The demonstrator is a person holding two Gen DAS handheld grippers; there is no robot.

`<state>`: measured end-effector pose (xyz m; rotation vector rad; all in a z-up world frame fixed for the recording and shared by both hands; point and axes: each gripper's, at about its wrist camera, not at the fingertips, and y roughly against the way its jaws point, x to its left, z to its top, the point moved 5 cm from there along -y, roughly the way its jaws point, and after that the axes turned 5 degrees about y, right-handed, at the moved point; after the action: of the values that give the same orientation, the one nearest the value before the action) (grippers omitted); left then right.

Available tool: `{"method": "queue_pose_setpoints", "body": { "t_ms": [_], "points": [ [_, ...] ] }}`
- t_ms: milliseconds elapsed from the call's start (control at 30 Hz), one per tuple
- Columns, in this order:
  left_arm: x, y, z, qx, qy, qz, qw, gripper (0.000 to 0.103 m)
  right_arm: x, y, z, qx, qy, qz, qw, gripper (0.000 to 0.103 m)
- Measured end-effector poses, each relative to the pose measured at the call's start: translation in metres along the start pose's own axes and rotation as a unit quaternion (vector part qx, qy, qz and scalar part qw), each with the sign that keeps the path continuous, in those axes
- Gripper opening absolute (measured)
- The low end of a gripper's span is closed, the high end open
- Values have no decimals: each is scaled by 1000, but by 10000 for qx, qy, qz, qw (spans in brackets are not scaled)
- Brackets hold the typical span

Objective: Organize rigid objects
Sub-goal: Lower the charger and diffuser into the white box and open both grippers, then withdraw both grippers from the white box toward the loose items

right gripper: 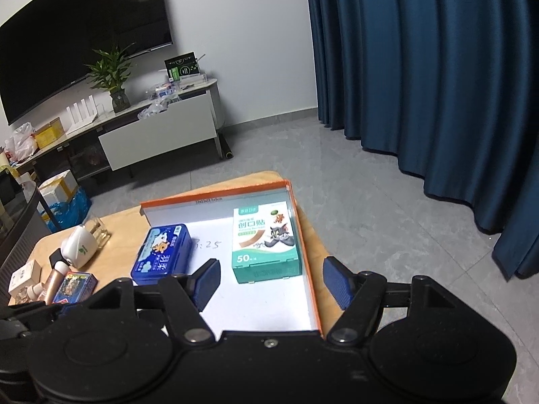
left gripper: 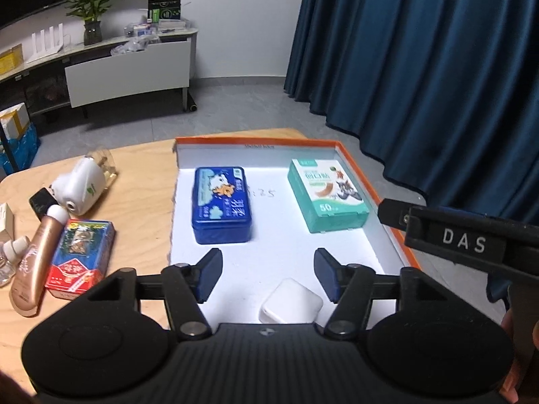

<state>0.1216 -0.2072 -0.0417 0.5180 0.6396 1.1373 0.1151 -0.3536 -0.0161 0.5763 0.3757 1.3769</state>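
Observation:
An orange-rimmed white tray (left gripper: 397, 235) (right gripper: 305, 259) lies on the wooden table. In it are a blue tin (left gripper: 222, 205) (right gripper: 161, 252), a green plaster box (left gripper: 326, 195) (right gripper: 266, 247) and a small white case (left gripper: 289, 303). My left gripper (left gripper: 267, 279) is open and empty above the tray's near end, with the white case just below its jaws. My right gripper (right gripper: 269, 282) is open and empty, straddling the tray's right rim just short of the green box. Its black body (left gripper: 471, 239) shows in the left wrist view.
Left of the tray lie a red card box (left gripper: 81, 259) (right gripper: 75, 286), a rose-gold tube (left gripper: 33, 256) (right gripper: 54, 281), a white device (left gripper: 81, 185) (right gripper: 79, 245), a glass (left gripper: 106, 163) and small bottles (left gripper: 13, 252). A blue curtain (left gripper: 421, 50) hangs at the right.

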Motion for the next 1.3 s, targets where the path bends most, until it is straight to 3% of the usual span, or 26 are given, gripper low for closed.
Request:
{"method": "queue_pose_setpoints", "body": {
  "t_ms": [267,633,1033,1167,1300],
  "points": [
    [29,15,7,-106,170,252,9995,63,25,2,-3,63,174,176,9997,82],
    [103,36,1,-180,601,838,9945,63,96,-8,-16,319,573,799,9946,82],
    [209,62,-6,-302,1167,1690,9782,69,170,-14,-32,558,1124,1329,9831,82],
    [245,64,4,-393,987,1904,9759,74,182,-15,-35,585,1279,1384,9803,82],
    [278,48,15,-294,540,1843,9810,77,183,-15,-35,577,1206,1374,9814,82]
  ]
}}
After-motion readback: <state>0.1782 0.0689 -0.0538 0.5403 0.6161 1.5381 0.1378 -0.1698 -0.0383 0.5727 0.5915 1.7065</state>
